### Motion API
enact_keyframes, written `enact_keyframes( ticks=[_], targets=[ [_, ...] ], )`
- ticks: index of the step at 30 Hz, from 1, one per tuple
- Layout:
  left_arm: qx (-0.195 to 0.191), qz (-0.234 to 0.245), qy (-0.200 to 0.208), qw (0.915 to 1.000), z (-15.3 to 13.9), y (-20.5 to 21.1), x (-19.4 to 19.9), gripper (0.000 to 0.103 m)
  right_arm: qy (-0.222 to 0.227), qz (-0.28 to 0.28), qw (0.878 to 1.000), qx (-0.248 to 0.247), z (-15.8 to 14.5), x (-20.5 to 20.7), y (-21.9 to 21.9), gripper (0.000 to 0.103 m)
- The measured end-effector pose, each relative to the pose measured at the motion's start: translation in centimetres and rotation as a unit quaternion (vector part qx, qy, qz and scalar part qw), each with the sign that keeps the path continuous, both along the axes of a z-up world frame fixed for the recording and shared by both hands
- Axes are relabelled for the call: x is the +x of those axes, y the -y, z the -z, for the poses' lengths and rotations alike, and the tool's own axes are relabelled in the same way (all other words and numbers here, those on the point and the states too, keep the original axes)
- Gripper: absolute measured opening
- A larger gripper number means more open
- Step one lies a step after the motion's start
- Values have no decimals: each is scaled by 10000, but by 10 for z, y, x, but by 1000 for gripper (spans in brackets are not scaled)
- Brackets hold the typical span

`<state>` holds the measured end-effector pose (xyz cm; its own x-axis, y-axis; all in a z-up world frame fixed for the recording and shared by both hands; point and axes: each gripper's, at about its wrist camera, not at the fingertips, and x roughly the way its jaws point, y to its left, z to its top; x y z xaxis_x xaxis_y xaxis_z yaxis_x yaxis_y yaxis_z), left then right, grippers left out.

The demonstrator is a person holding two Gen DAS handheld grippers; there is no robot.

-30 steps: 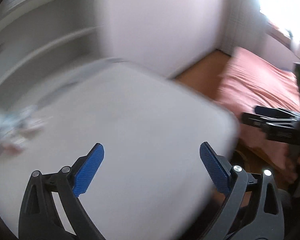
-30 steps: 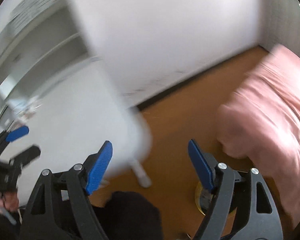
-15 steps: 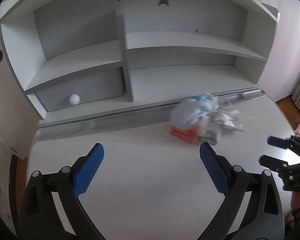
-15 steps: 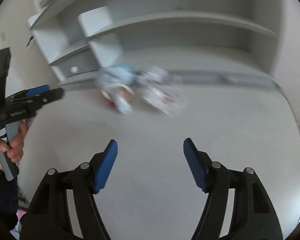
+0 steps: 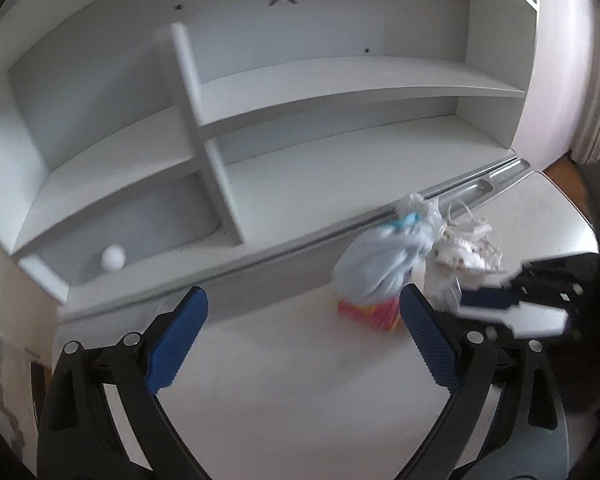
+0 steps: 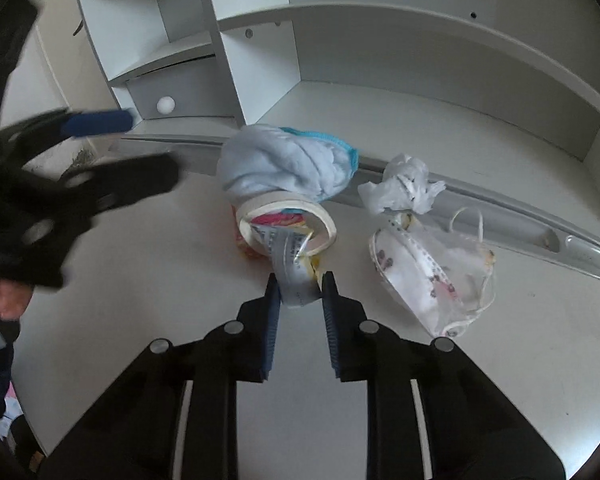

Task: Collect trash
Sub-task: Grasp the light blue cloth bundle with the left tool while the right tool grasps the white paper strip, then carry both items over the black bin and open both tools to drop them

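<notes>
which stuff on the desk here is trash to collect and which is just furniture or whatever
Trash to collect:
- silver wrapper, between the closing pads of the right tool
- roll of tape
- light blue cloth
- crumpled tissue
- face mask in plastic

Just there:
- white desk
- shelf unit
- drawer knob
- left tool, open

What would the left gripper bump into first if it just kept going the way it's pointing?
Probably the bare desk top: the left gripper stands open, pointing down at empty white surface. The light blue cloth bundle lies off towards its right finger, seemingly farther away, though depth is unclear.
</notes>
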<state>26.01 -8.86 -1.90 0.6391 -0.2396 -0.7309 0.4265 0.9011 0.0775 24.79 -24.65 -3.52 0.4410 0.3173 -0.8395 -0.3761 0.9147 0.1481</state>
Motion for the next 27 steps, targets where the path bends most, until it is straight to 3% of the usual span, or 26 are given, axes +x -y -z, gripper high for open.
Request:
enact_keyframes(
  ticks=[8,12,13,14,15,16,17,18,20,27],
  targets=[
    [-76,693,-369,9969,19,46,20,94,-133,96,9998,106,-8,-42,27,21],
    [-122,884,-358,9954,24,62,16,93,-168,215,9996,99,-8,-56,36,21],
    [-154,868,-356,9955,24,64,16,86,-172,252,9995,110,-10,-61,39,21],
    [-169,857,-366,9955,24,66,15,67,-175,288,9994,121,-11,-65,42,21],
    [-170,880,-430,9951,25,67,16,55,-171,339,9992,138,-13,-69,46,21],
    [-172,914,-553,9941,26,69,15,31,-170,389,9990,163,-15,-74,50,21],
    [-148,937,-673,9932,28,71,14,22,-162,447,9987,181,-17,-79,55,21],
    [-93,953,-721,9928,30,74,11,21,-152,487,9985,183,-18,-83,58,21],
    [-18,920,-600,9940,29,76,4,9,-112,618,9979,178,-22,-92,68,21],
    [-239,663,-370,9968,-6,77,-25,6,101,1296,9913,207,-48,-135,121,21]
  ],
)
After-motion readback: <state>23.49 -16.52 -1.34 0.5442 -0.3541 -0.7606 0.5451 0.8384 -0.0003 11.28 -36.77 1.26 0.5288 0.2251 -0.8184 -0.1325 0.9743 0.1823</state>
